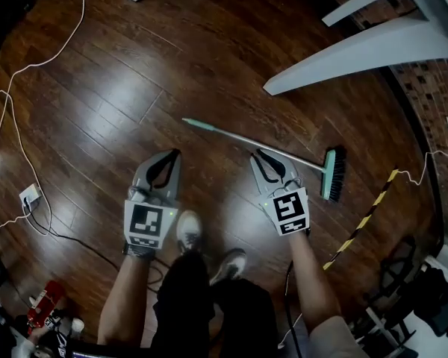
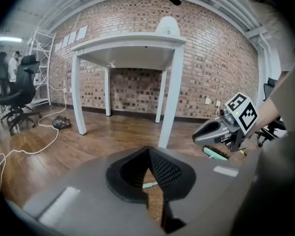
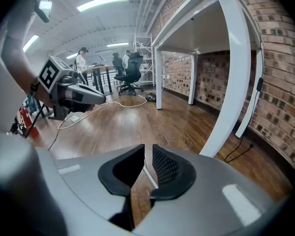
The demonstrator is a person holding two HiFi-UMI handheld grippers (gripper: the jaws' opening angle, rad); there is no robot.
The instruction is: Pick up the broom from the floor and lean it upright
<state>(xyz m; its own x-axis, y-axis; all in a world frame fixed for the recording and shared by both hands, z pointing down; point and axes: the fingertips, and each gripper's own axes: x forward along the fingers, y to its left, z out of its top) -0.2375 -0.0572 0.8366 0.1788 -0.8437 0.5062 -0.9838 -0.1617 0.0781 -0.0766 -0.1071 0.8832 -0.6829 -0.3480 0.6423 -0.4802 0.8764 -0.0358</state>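
The broom (image 1: 261,142) lies flat on the wooden floor, its teal grip end (image 1: 198,124) to the left and its teal brush head (image 1: 331,174) to the right. My left gripper (image 1: 177,153) hangs above the floor just short of the grip end, its tips touching and nothing between them; the teal grip end (image 2: 148,185) shows beyond its jaws (image 2: 148,150). My right gripper (image 1: 258,154) hovers near the middle of the handle, jaws a narrow slit apart and empty, and the silver handle (image 3: 148,173) shows through that gap (image 3: 148,146).
A white table's leg (image 1: 358,47) slants across the upper right beside a brick wall (image 1: 433,88). A white cable (image 1: 15,125) runs to a socket (image 1: 30,195) on the left. Yellow-black tape (image 1: 366,218) crosses the floor on the right. The person's shoes (image 1: 188,231) stand between the grippers.
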